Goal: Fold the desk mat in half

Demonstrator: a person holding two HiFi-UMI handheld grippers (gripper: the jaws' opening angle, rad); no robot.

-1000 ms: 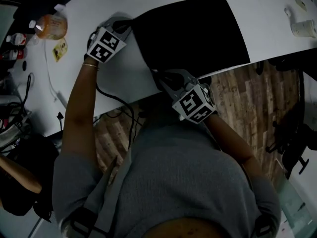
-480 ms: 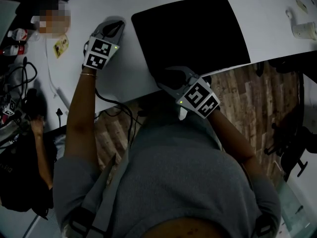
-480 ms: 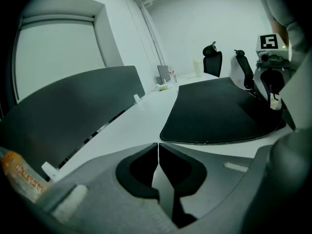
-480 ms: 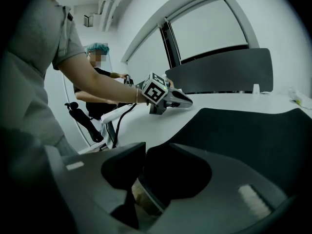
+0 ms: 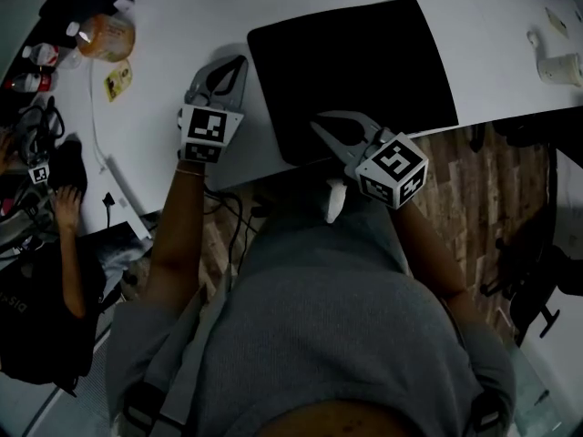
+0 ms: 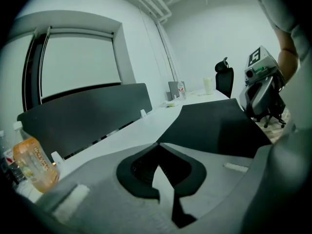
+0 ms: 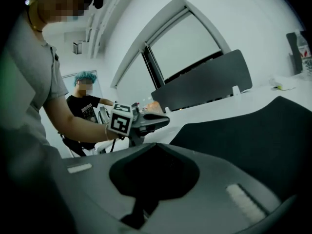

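Observation:
The black desk mat (image 5: 355, 66) lies flat on the white table (image 5: 182, 7), its near edge by the table's front edge. My left gripper (image 5: 240, 60) is over bare table just left of the mat's left edge, jaws shut with nothing between them. My right gripper (image 5: 315, 122) hovers over the mat's near left part, also shut and empty. In the left gripper view the closed tips (image 6: 157, 144) point along the mat (image 6: 214, 126), with the right gripper (image 6: 261, 84) beyond. The right gripper view shows its tips (image 7: 153, 146) together, the mat (image 7: 253, 130) and the left gripper (image 7: 146, 122).
An orange drink bottle (image 5: 107, 35), a yellow card (image 5: 117, 82) and a cable (image 5: 105, 153) sit on the table's left end. A white cup (image 5: 560, 66) stands at the right. A dark divider panel (image 6: 83, 113) lines the far side. Another person (image 5: 55, 208) is at the left.
Both grippers have come off the mat's left side. The left one has drawn back onto bare table, the right one has shifted right along the near edge. The mat now lies flat.

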